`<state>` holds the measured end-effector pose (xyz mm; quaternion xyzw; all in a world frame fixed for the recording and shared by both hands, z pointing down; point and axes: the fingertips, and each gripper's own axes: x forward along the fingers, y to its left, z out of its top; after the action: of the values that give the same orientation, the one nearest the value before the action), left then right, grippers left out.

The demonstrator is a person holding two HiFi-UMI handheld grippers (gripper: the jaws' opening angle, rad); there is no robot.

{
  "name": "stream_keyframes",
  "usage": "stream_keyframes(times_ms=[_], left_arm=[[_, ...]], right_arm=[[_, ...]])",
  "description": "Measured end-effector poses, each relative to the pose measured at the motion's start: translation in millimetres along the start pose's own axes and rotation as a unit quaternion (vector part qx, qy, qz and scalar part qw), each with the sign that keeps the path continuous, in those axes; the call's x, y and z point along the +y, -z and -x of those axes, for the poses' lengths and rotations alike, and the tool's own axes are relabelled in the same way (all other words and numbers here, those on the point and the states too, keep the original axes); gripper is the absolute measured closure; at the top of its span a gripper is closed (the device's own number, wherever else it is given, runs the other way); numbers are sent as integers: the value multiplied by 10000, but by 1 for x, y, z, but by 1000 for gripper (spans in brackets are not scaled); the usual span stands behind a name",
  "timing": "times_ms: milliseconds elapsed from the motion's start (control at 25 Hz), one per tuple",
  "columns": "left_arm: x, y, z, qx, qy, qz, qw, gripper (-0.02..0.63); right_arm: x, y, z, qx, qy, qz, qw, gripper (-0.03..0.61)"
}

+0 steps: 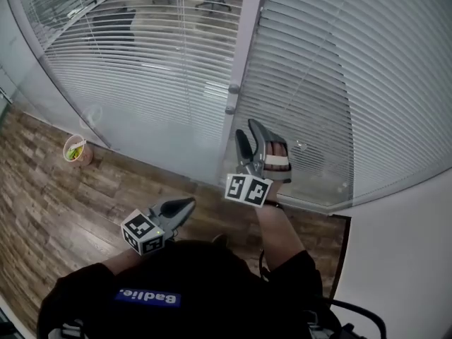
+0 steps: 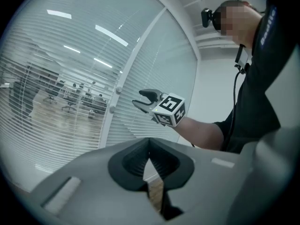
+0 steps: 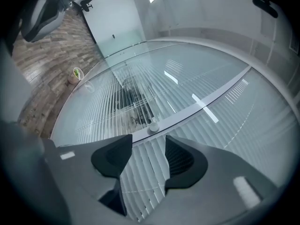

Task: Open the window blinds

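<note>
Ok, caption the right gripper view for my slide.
Open right gripper aimed at a round knob on the frame between blinds.

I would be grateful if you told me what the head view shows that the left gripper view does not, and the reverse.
Only the head view shows the small cup standing on the wooden floor near the glass, and the marker cube on the left gripper. Only the left gripper view shows the person's head camera and the left jaws close up, together with nothing between them. Both show the blinds, the round knobs on the white frame, and the right gripper with its jaws apart.
</note>
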<state>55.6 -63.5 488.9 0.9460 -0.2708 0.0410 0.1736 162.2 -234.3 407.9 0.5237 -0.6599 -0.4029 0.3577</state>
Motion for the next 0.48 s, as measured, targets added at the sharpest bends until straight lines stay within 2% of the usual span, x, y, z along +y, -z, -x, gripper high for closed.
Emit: stream_keyframes(times_ms=[160,480], left_arm=[[-3,3,21,-51,298,-171,9994,614],[9,31,90,-213,718,7,9972,614]], right_arm=[[11,-13,20,228,79,-33,9997,353],[64,-64,68,663,35,-17,9978,353]])
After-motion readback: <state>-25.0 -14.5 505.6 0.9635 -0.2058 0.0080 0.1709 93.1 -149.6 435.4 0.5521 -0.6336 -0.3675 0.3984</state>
